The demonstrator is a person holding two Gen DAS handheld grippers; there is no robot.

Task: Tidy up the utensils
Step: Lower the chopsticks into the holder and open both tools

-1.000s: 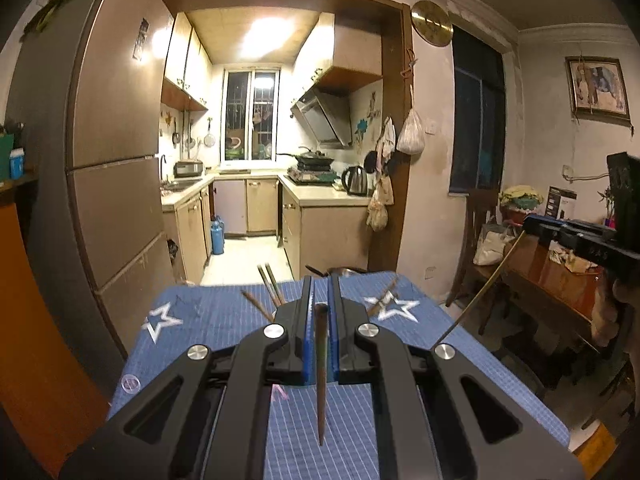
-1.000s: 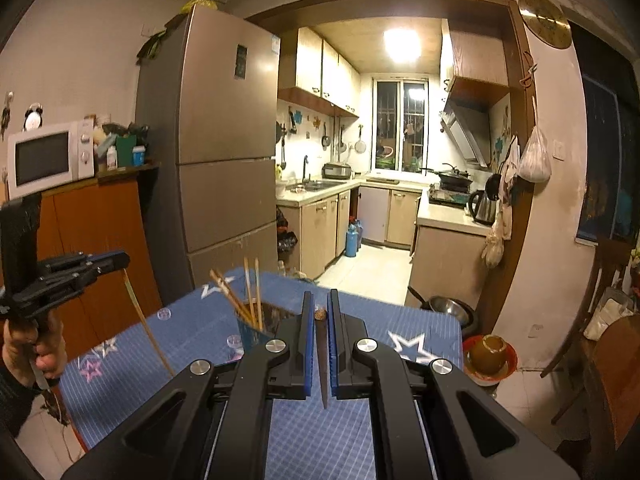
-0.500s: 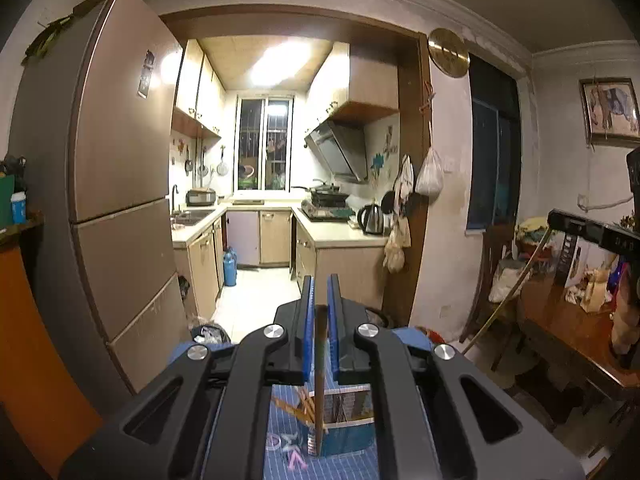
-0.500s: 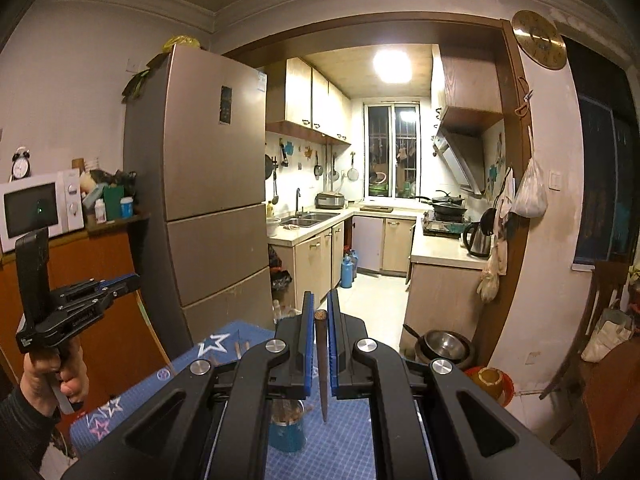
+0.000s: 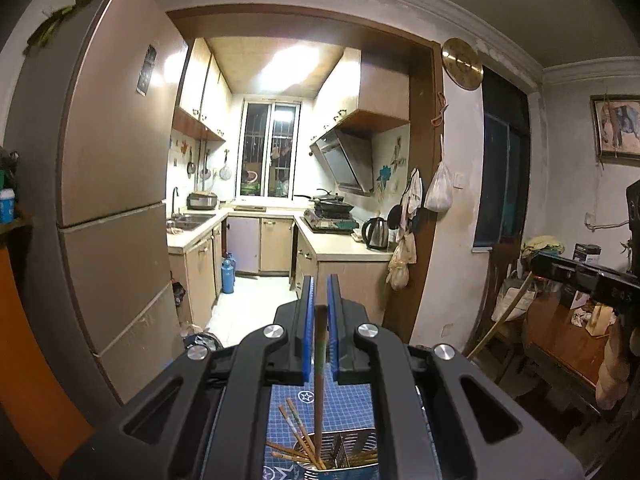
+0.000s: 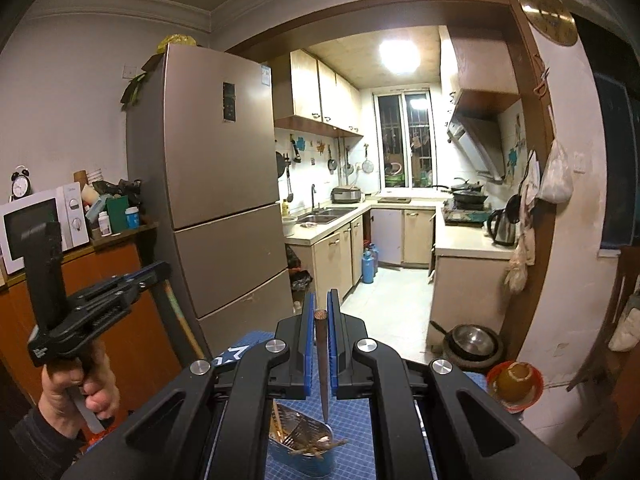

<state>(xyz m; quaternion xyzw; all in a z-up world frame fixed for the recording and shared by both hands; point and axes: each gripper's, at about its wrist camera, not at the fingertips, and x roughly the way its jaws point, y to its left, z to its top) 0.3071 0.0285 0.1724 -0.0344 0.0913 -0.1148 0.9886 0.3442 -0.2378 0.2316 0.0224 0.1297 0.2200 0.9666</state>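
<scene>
utensil holder [image 6: 304, 450] on counter [image 6: 356, 464], chopsticks [image 5: 298, 436] in it; fridge [image 6: 216, 208] behind-left, kitchen behind.

The left gripper [image 5: 319, 312] points forward and level, its blue-padded jaws drawn close together and clamped on a thin stick that runs down between them and out below the pads. The right gripper [image 6: 321, 316] sits in the same pose, jaws pinched on a second stick whose blunt end shows between the pads and whose point hangs below them. In the right wrist view, the person's left hand [image 6: 76, 390] wraps the handle of its gripper well off to the left of the jaws, fingers [image 6: 98, 398] curled round the grip, a dark sleeve at the wrist.
</scene>
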